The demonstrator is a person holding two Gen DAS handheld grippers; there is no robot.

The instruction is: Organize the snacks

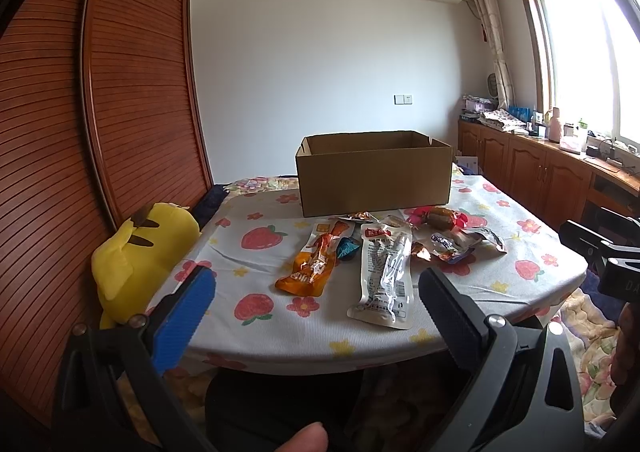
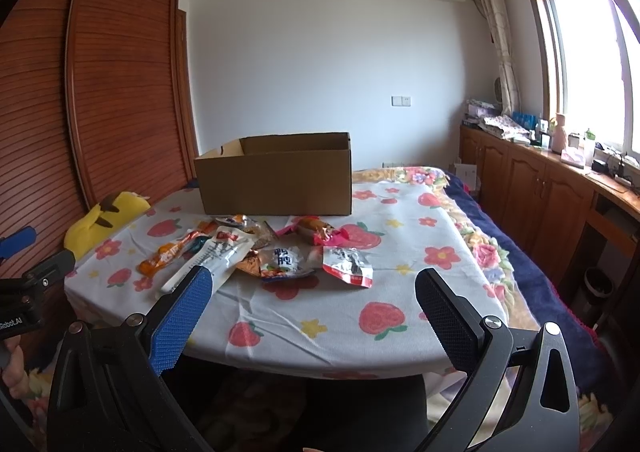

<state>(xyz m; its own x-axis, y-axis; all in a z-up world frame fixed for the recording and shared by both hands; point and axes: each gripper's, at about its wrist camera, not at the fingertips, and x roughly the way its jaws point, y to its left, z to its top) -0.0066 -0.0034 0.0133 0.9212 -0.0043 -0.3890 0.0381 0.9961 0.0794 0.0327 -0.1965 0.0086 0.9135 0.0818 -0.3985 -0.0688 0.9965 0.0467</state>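
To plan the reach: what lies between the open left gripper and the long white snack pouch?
Only bare strawberry-print tablecloth separates the left gripper from the long white snack pouch, seen in the left wrist view.

Left claw (image 1: pixel 316 288) spread wide, empty, above near edge of bench (image 1: pixel 248 324). Snack packets: orange pouch (image 1: pixel 310 266), white pouch (image 1: pixel 385 276) side by side. Open cardboard box (image 1: pixel 374 181) behind. Yellow plush toy (image 1: pixel 138 260) at left.

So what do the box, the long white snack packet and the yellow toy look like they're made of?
Box: plain brown cardboard, matte, with folded flaps at the open top.
Long white snack packet: probably plastic film, glossy; it shows glare and crinkles.
Yellow toy: soft plush fabric by its fuzzy, rounded look.
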